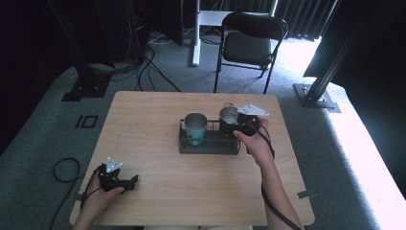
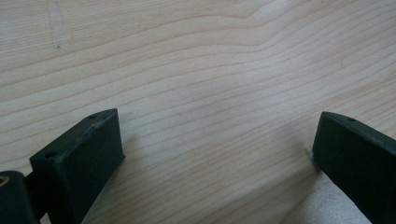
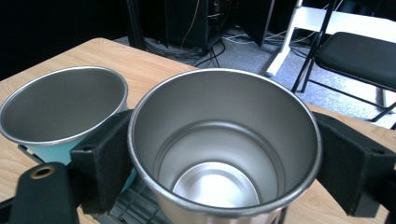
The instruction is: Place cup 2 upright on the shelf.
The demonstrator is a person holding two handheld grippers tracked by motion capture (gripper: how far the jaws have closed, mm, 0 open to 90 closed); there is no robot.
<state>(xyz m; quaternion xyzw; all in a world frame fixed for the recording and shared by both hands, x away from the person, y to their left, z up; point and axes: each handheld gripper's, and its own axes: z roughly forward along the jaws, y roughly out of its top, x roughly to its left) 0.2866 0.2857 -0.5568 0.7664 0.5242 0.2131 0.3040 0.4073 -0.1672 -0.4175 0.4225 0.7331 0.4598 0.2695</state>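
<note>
High view: a wooden worktop (image 1: 153, 120) carries a dark wire rack (image 1: 209, 143) near its centre. A teal cup (image 1: 195, 127) stands upright in the left part of the rack. Just to its right, a steel cup (image 1: 228, 115) is clasped by the right hand-held gripper (image 1: 238, 125), whose grey three-cornered plate sits above the person's right hand (image 1: 253, 141). Whether the steel cup rests on the rack or is held just above it cannot be told.

Right gripper view: the steel cup (image 3: 224, 149) sits upright between the two black jaws, one pad pressed against each side of its wall — the jaws are closed onto it at the cup's full width. Its polished interior holds nothing. The teal cup (image 3: 63, 105) stands just beside it, to the left in this view, also with nothing inside; bars of the rack (image 3: 135, 205) show below.

Left gripper view: the left hand-held gripper (image 2: 215, 154) lies low over bare worktop (image 2: 196, 70), jaws spread wide with nothing between them. In the high view this gripper (image 1: 128, 182) rests at the worktop's near left corner — well apart from the rack.

A black folding chair (image 1: 249, 43) stands beyond the worktop's far edge.
</note>
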